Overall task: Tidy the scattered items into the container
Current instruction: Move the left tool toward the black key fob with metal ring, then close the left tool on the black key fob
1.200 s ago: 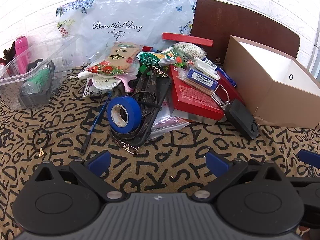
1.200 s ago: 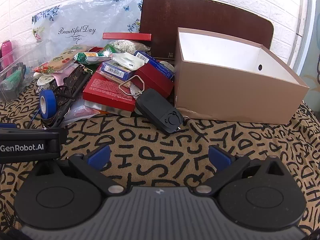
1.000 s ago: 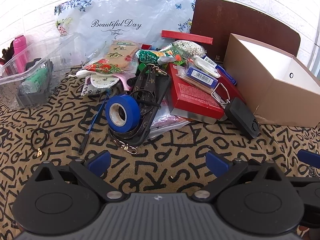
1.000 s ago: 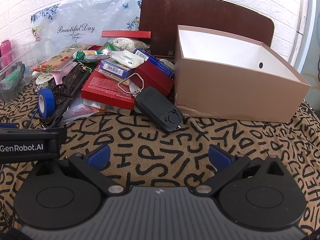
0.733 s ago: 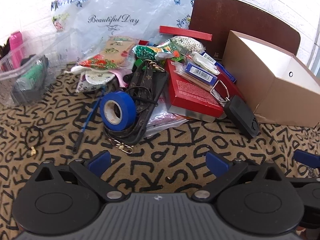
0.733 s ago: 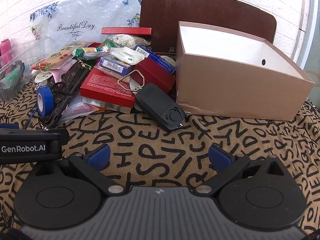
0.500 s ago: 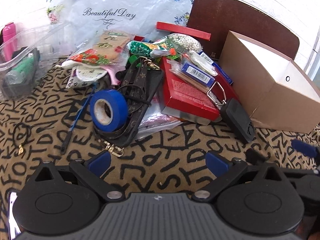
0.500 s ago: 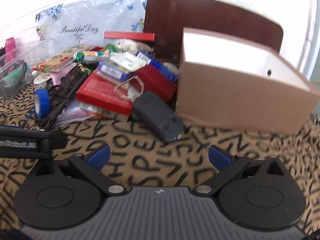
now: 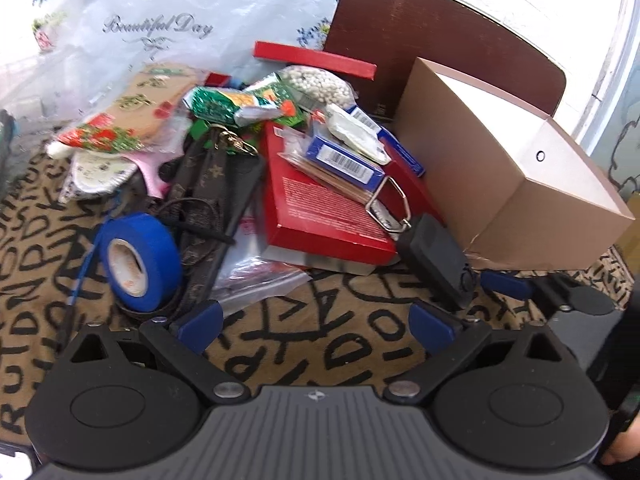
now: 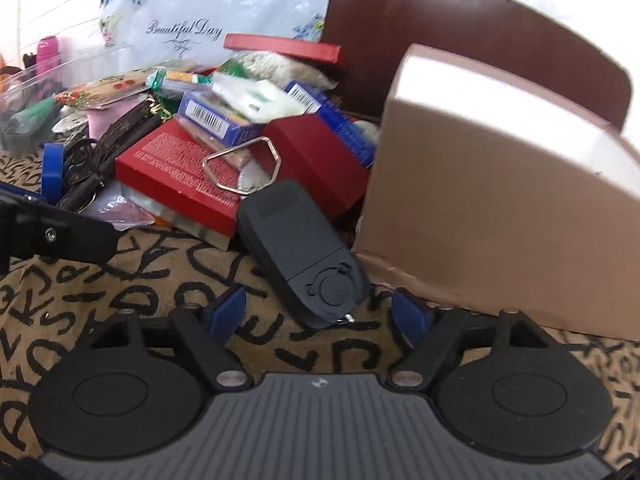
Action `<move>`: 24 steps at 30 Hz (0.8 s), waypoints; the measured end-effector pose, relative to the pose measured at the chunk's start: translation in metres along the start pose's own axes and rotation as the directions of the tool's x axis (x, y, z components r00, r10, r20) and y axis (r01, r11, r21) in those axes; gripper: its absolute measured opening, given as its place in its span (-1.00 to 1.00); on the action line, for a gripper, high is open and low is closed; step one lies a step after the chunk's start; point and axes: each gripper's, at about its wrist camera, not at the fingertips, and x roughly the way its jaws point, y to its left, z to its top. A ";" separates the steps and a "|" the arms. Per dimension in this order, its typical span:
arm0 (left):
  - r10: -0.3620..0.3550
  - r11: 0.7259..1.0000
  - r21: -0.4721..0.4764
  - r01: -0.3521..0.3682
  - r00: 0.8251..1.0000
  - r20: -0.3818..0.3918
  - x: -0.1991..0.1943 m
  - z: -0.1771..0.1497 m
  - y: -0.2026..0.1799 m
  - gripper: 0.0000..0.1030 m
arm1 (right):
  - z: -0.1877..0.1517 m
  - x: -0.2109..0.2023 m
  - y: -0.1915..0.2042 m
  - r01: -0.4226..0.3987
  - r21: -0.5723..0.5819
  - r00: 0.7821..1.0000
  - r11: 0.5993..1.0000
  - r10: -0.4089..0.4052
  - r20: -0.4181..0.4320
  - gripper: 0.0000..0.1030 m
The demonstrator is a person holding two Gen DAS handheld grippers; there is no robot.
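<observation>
A pile of items lies on a letter-print cloth: a blue tape roll (image 9: 138, 258), a brown strap (image 9: 202, 200), a red box (image 9: 320, 208), a blue barcode box (image 9: 340, 158), a metal ring clip (image 9: 390, 206) and a black key-fob-like case (image 10: 304, 252). An open brown cardboard box (image 9: 500, 168) stands to their right; it also shows in the right wrist view (image 10: 500, 200). My left gripper (image 9: 316, 322) is open and empty, just in front of the pile. My right gripper (image 10: 320, 314) is open, its fingertips either side of the black case's near end.
A "Beautiful Day" plastic bag (image 9: 160, 28) and a dark brown board (image 9: 432, 40) stand against the white brick wall behind. A clear plastic tub (image 10: 28, 92) with a pink bottle sits far left. Snack packets (image 9: 240, 104) and a bead bag (image 9: 316, 84) top the pile.
Both grippers have moved forward toward the pile. The right one has come close to the black case, which now lies between its open fingertips. Nothing has been picked up.
</observation>
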 end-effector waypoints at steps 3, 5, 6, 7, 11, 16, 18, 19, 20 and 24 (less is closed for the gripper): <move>-0.030 0.999 -0.019 0.030 0.999 -0.027 0.007 0.001 0.002 0.79 | 0.000 0.007 0.002 -0.013 -0.031 1.000 0.999 0.013 0.010 0.45; -0.048 0.998 -0.040 0.046 0.998 -0.049 0.012 0.002 0.004 0.76 | 0.001 0.012 0.003 -0.029 -0.036 0.999 0.999 0.029 0.013 0.44; -0.054 0.998 -0.047 0.052 0.997 -0.053 0.013 0.001 0.005 0.72 | 0.001 0.014 0.004 -0.025 -0.035 1.000 0.999 0.025 0.010 0.42; -0.061 0.997 -0.051 0.058 0.997 -0.056 0.014 0.001 0.005 0.68 | 0.002 0.014 0.004 -0.022 -0.030 1.000 0.999 0.022 0.009 0.30; -0.082 0.995 -0.059 0.079 0.995 -0.059 0.012 0.000 0.005 0.63 | 0.004 0.008 0.008 -0.064 -0.017 0.998 0.998 0.064 -0.006 -0.02; -0.123 0.990 -0.083 0.117 0.990 -0.069 0.007 -0.004 0.007 0.56 | 0.000 -0.008 0.024 -0.115 -0.040 0.993 0.993 0.114 -0.026 -0.07; -0.158 0.984 -0.097 0.150 0.984 -0.079 0.004 -0.008 0.007 0.54 | -0.006 -0.019 0.032 -0.144 -0.048 0.989 0.988 0.143 -0.039 -0.08; -0.175 0.981 -0.102 0.167 0.981 -0.085 0.003 -0.010 0.007 0.54 | -0.009 -0.024 0.036 -0.154 -0.051 0.987 0.987 0.152 -0.042 -0.08; -0.189 0.978 -0.105 0.180 0.978 -0.088 0.002 -0.012 0.007 0.54 | -0.012 -0.030 0.041 -0.165 -0.056 0.986 0.985 0.162 -0.045 -0.08; -0.201 0.976 -0.106 0.190 0.974 -0.102 -0.002 -0.024 0.005 0.54 | -0.023 -0.052 0.057 -0.219 -0.076 0.975 0.973 0.216 -0.046 -0.08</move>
